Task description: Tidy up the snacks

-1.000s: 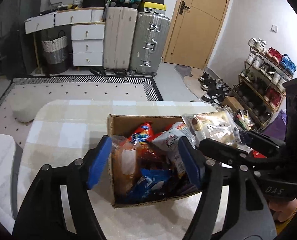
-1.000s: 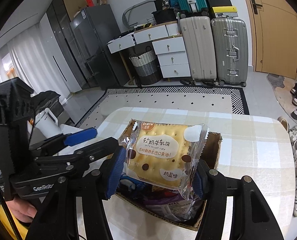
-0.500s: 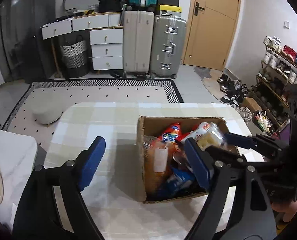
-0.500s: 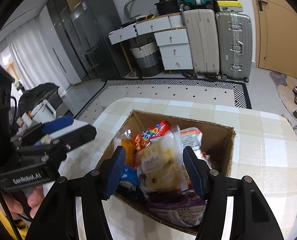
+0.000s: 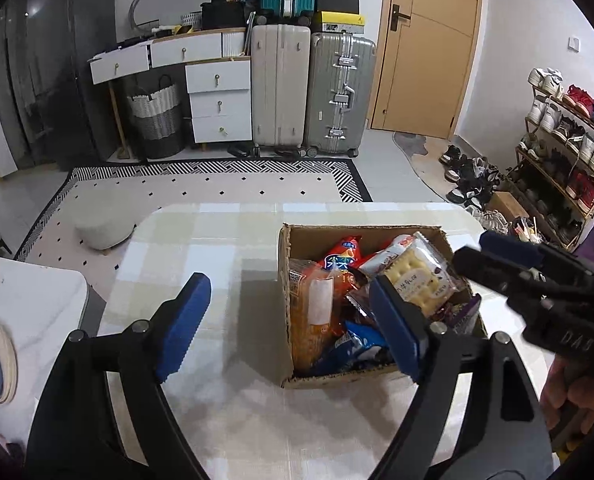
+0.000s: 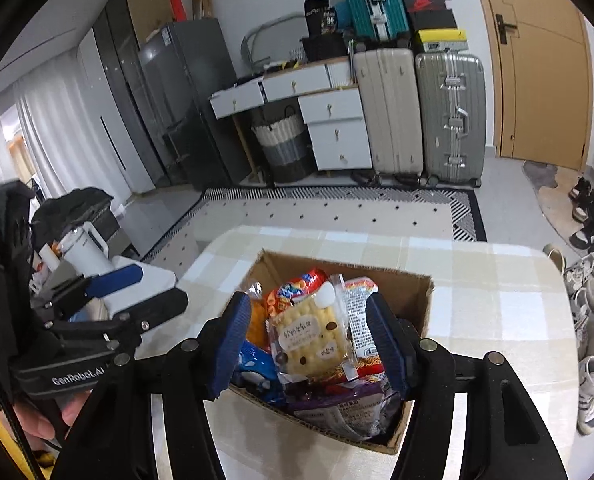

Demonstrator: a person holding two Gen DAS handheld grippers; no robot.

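Note:
An open cardboard box full of snack packets stands on the checked tablecloth. On top of the pile lies a clear packet of cream crackers. My right gripper hangs over the box with its blue pads on either side of that packet, a small gap showing on each side. In the left wrist view the right gripper sits just right of the packet. My left gripper is open and empty, astride the box's left wall.
A white side table with a white kettle stands left of the table. A person's hand grips the right handle. Suitcases and drawers line the far wall, with a shoe rack on the right.
The cracker packet, held up in my right gripper a second ago, has come down onto the pile in the box. My left gripper widened and drew back to the left of the box.

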